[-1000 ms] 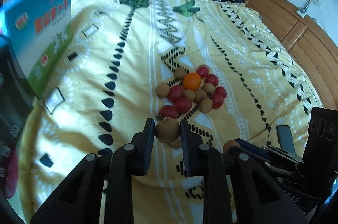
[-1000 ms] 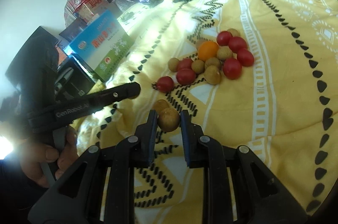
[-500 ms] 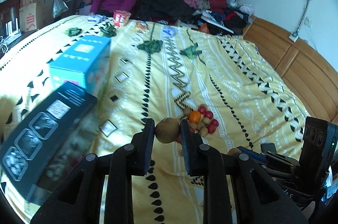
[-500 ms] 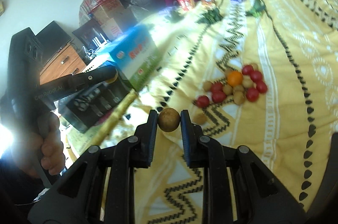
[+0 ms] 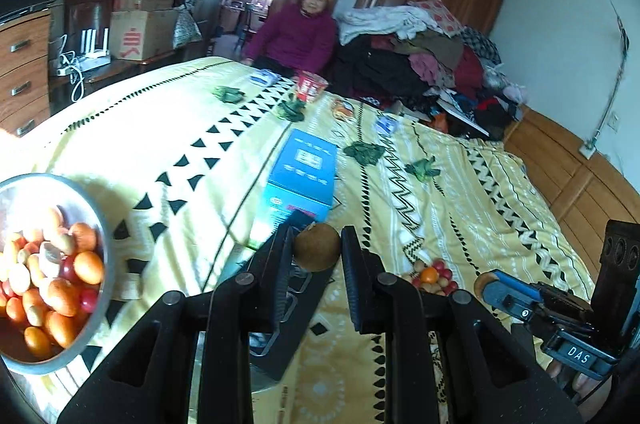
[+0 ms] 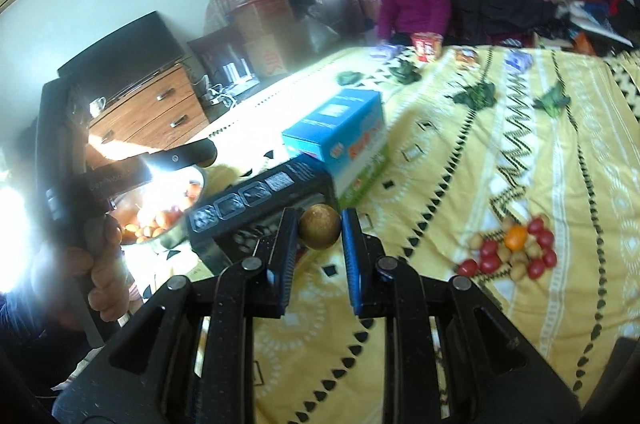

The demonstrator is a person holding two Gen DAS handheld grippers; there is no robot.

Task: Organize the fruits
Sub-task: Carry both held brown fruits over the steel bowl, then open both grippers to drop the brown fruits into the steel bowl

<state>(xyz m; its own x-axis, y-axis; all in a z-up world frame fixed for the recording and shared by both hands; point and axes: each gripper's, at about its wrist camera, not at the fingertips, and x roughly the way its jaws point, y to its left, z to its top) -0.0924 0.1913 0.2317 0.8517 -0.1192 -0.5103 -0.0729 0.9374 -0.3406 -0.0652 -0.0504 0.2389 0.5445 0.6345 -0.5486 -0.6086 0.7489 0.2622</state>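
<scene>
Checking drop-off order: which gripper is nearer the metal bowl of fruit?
Left. The left gripper, shut on a brown round fruit, is beside the metal bowl; the right gripper is further off, beyond the black box.

A black box (image 6: 256,199) and a blue carton (image 6: 340,131) are blocking the 11 o'clock path toward the metal bowl (image 5: 102,224); open bedspread (image 6: 460,151) is lying at 1 o'clock.
</scene>
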